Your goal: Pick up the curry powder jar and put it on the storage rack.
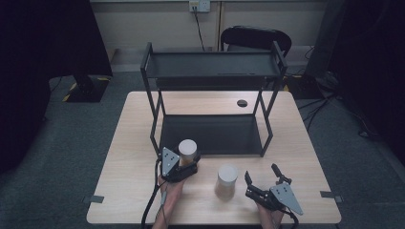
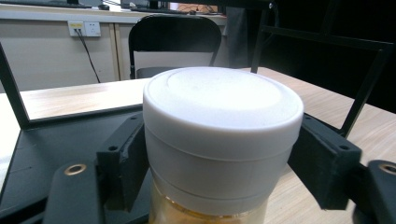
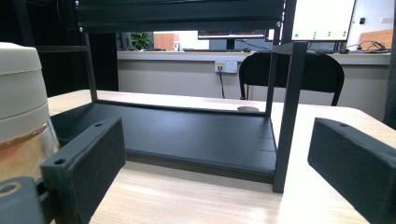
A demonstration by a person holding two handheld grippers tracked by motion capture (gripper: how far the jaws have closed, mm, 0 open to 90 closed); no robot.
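Two jars with white lids and amber contents stand on the wooden table. The left jar sits at the front edge of a black two-tier rack. My left gripper has its jaws around that jar, and in the left gripper view both pads press the sides of the jar just under its lid. The second jar stands in the front middle of the table. My right gripper rests to its right, open, with nothing between the fingers; the jar lies outside its left jaw.
The rack's lower shelf lies flat on the table and its upper shelf is bare. A round hole marks the table behind the rack. A black chair stands beyond the far edge.
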